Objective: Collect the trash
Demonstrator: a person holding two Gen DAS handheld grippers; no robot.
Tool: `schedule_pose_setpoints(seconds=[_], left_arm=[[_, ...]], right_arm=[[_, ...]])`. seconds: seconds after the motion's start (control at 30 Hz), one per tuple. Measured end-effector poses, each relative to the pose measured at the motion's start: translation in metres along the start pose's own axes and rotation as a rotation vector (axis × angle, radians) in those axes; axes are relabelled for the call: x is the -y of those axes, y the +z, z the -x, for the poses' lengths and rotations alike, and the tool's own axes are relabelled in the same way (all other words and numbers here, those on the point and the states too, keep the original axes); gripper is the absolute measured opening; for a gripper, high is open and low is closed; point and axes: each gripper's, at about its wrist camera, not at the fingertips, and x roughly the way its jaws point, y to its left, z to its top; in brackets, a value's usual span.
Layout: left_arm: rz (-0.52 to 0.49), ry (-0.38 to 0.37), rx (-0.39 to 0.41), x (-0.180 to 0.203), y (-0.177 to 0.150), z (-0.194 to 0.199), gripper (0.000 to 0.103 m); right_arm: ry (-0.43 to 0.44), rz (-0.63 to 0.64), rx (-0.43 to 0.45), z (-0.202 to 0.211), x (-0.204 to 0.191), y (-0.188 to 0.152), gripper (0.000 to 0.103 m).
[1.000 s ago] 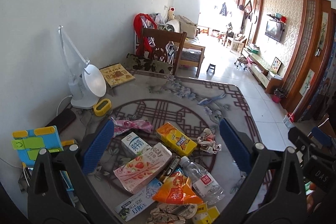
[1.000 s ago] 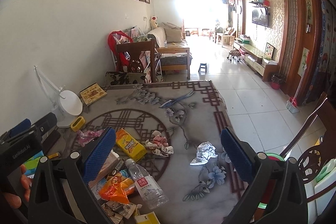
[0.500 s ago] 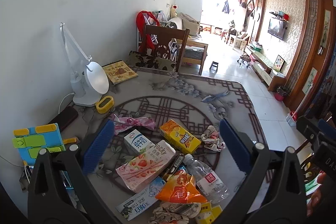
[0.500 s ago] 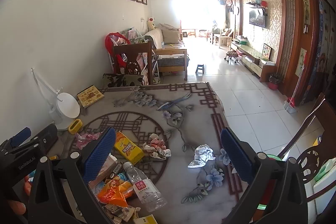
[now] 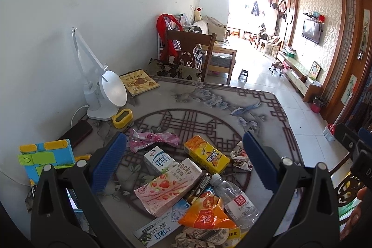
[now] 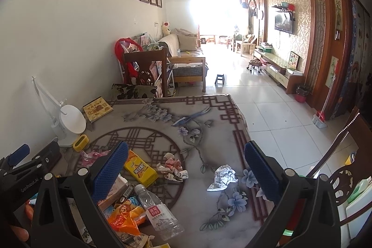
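Note:
Trash lies on the patterned table (image 5: 209,99): a pink Pocky box (image 5: 167,185), a white milk carton (image 5: 158,160), a yellow snack box (image 5: 205,156), a pink wrapper (image 5: 151,140), an orange bag (image 5: 204,213), a clear bottle (image 5: 234,199) and a crumpled paper (image 5: 240,156). My left gripper (image 5: 183,166) is open and empty above the pile. My right gripper (image 6: 186,171) is open and empty above the crumpled paper (image 6: 172,169), with a silver foil scrap (image 6: 222,177), the bottle (image 6: 158,210) and the yellow box (image 6: 139,169) nearby.
A white desk lamp (image 5: 102,92), a yellow timer (image 5: 122,117), a book (image 5: 138,81) and a dark phone (image 5: 76,133) sit along the wall side. A blue-green toy (image 5: 44,158) lies at left. A wooden chair (image 5: 188,50) stands behind the table.
Both grippers have drifted slightly back and up; the views shifted a little. Nothing on the table has moved and both grippers stay open.

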Motion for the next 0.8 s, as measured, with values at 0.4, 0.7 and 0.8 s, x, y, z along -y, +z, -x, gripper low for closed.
schedule_pose_setpoints(seconds=[0.4,0.7,0.8], left_arm=[[-0.058,0.033,0.048,0.006,0.004,-0.005,0.098],[-0.037,-0.013,0.02,0.006,0.0,-0.015,0.098],[-0.042,-0.021,0.017,0.005,0.0,-0.015,0.098]], right_arm=[[0.0,0.0,0.004,-0.003,-0.003,0.002,0.096],[-0.004,-0.005,-0.006,-0.012,0.0,0.006,0.096],[0.005,0.003,-0.024,-0.017,-0.001,0.003,0.096]])
